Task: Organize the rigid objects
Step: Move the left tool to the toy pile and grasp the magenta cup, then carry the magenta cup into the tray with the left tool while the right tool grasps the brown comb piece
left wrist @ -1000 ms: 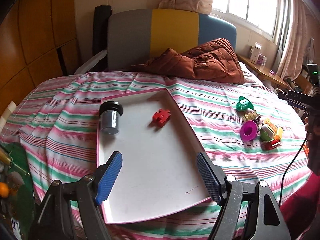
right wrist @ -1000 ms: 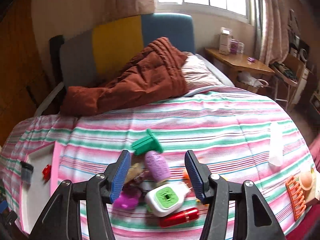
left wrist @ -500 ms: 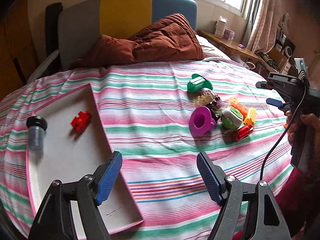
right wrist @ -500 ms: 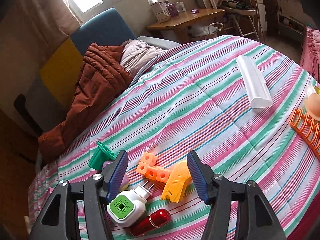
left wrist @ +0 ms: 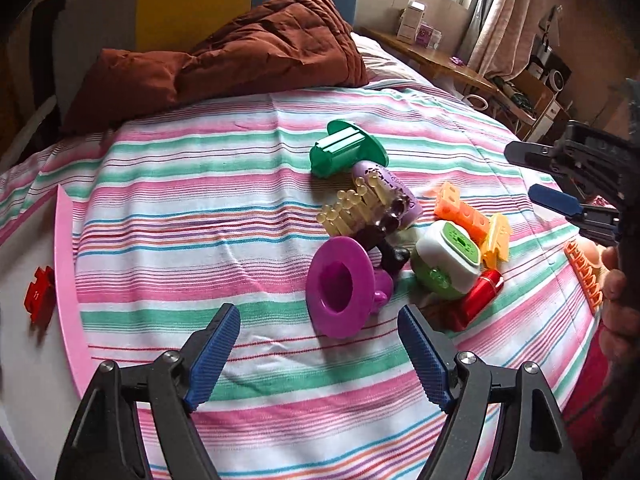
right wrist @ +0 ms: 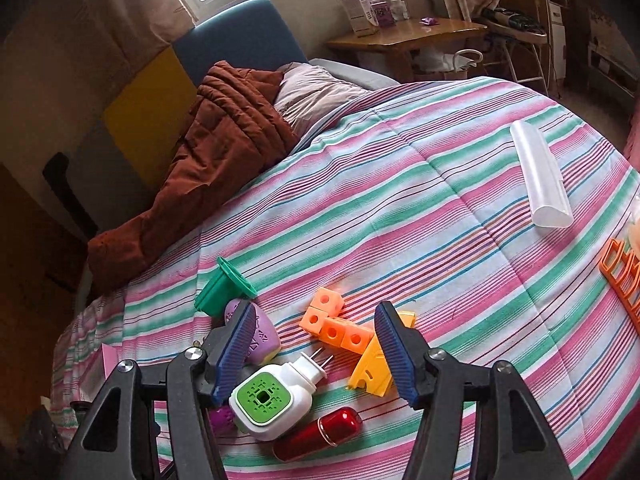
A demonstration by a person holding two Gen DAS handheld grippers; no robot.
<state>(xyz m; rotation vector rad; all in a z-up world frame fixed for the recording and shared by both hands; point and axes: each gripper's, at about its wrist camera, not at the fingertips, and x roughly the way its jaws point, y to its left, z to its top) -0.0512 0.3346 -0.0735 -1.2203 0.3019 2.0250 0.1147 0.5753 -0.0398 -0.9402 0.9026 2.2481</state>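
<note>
Since a second ago the left tongs have swung off the pink-rimmed tray and now face the toy pile on the striped bed, released and empty; the right tongs have closed in over the same pile, also released, so a fresh pick looks imminent. In the tray, one red puzzle piece shows. In the pile: one purple funnel-shaped cup, one green flanged piece, one white-and-green plug-in, one red lipstick-like tube, one orange cube strip, one yellow piece.
</note>
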